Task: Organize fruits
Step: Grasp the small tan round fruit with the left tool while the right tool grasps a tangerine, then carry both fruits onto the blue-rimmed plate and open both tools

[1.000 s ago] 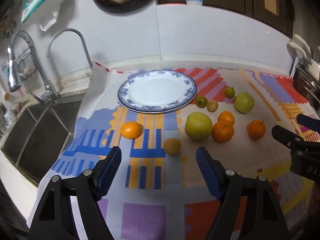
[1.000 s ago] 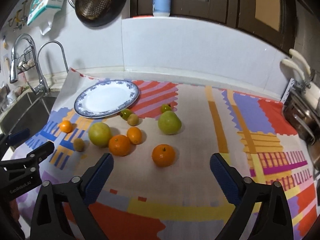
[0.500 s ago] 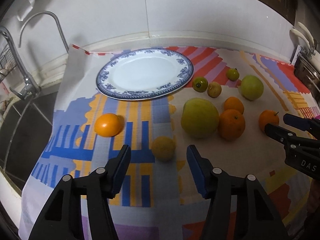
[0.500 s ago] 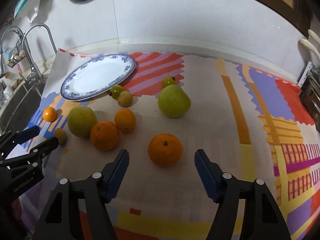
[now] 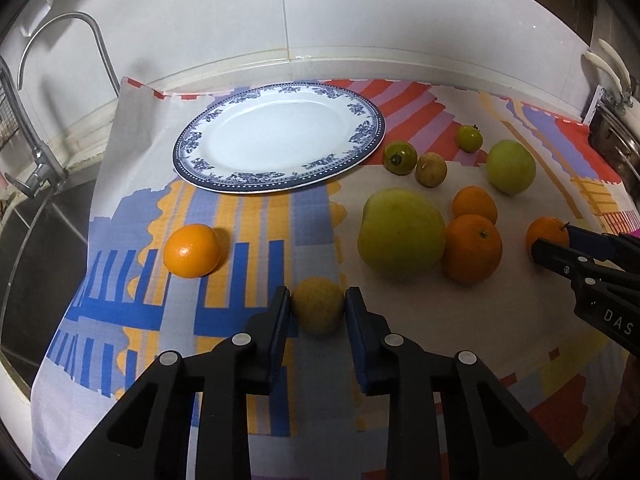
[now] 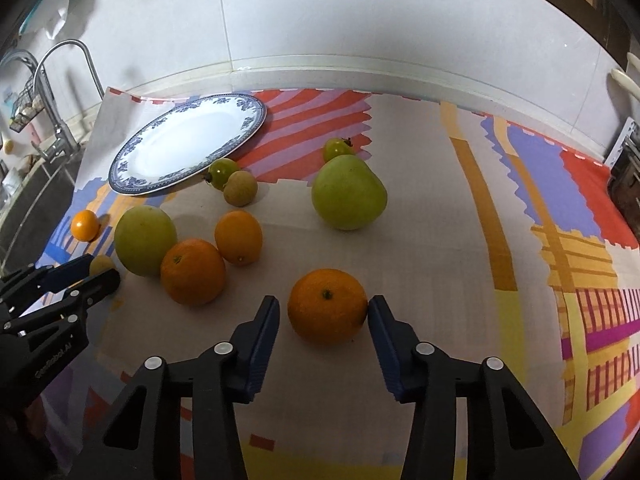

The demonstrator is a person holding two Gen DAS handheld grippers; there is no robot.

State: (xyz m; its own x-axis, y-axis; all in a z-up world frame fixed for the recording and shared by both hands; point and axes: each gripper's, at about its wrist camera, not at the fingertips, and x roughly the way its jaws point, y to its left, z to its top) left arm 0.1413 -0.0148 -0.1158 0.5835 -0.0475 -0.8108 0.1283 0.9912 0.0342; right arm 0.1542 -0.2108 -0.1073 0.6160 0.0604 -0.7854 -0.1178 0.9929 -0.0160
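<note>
A small yellow fruit (image 5: pixel 318 309) lies on the patterned cloth between the fingers of my left gripper (image 5: pixel 317 308), whose pads touch both its sides. An orange (image 6: pixel 327 306) lies between the fingers of my right gripper (image 6: pixel 324 314); the right pad touches it, the left pad stands a little off. A blue-rimmed white plate (image 5: pixel 280 136) lies empty at the back left. Loose on the cloth are a small orange (image 5: pixel 192 250), a large green fruit (image 5: pixel 400 236), two more oranges (image 5: pixel 472 254), a green apple (image 6: pixel 349 192) and small green and brown fruits (image 5: pixel 400 157).
A sink with a curved tap (image 5: pixel 60 80) is left of the cloth. A white tiled wall (image 5: pixel 360 12) backs the counter. A metal rack (image 5: pixel 616 128) stands at the right edge. The patterned cloth (image 6: pixel 460 240) has bare room on the right.
Both grippers moved forward and down and narrowed. The left closed onto the small yellow fruit; the right closed in around the orange.
</note>
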